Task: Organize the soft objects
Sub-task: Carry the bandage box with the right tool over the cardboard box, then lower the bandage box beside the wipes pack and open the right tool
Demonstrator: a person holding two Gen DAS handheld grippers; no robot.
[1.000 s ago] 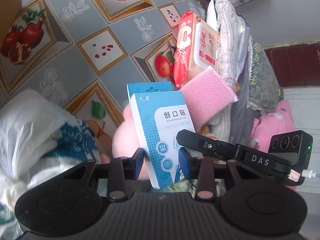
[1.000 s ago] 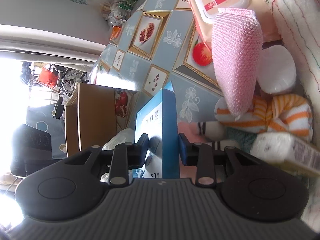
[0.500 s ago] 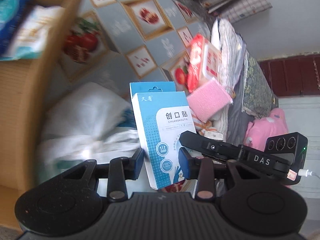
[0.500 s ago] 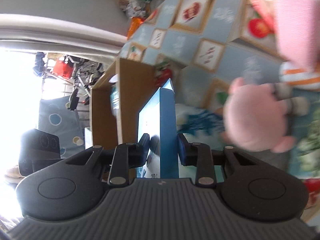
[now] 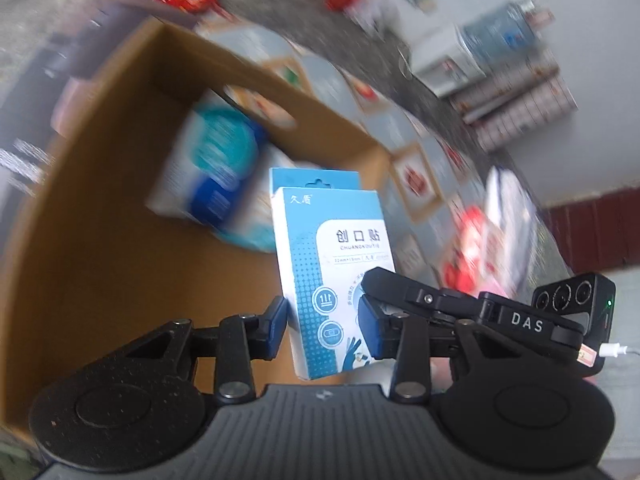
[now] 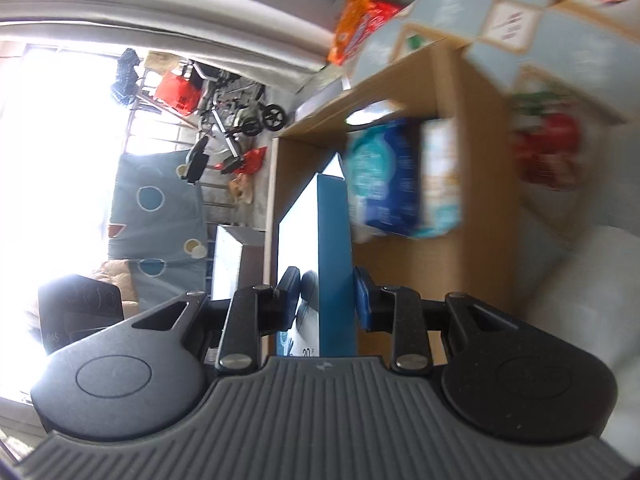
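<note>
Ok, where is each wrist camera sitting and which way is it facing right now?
Left wrist: on the left gripper, looking down into the cardboard box; its fingers clamp the bandage box, right gripper reaching in from the right.
Right wrist: on the right gripper, facing the cardboard box and bright window; its fingers clamp the bandage box edge-on.
Shared: bandage box, cardboard box.

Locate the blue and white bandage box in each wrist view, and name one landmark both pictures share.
Left wrist: the blue and white bandage box stands centre frame, front face showing, between this claw's blue pads.
Right wrist: the same box sits centre, seen edge-on, between this claw's pads.
Shared landmark: the brown cardboard box holding a blue and white soft pack.
</note>
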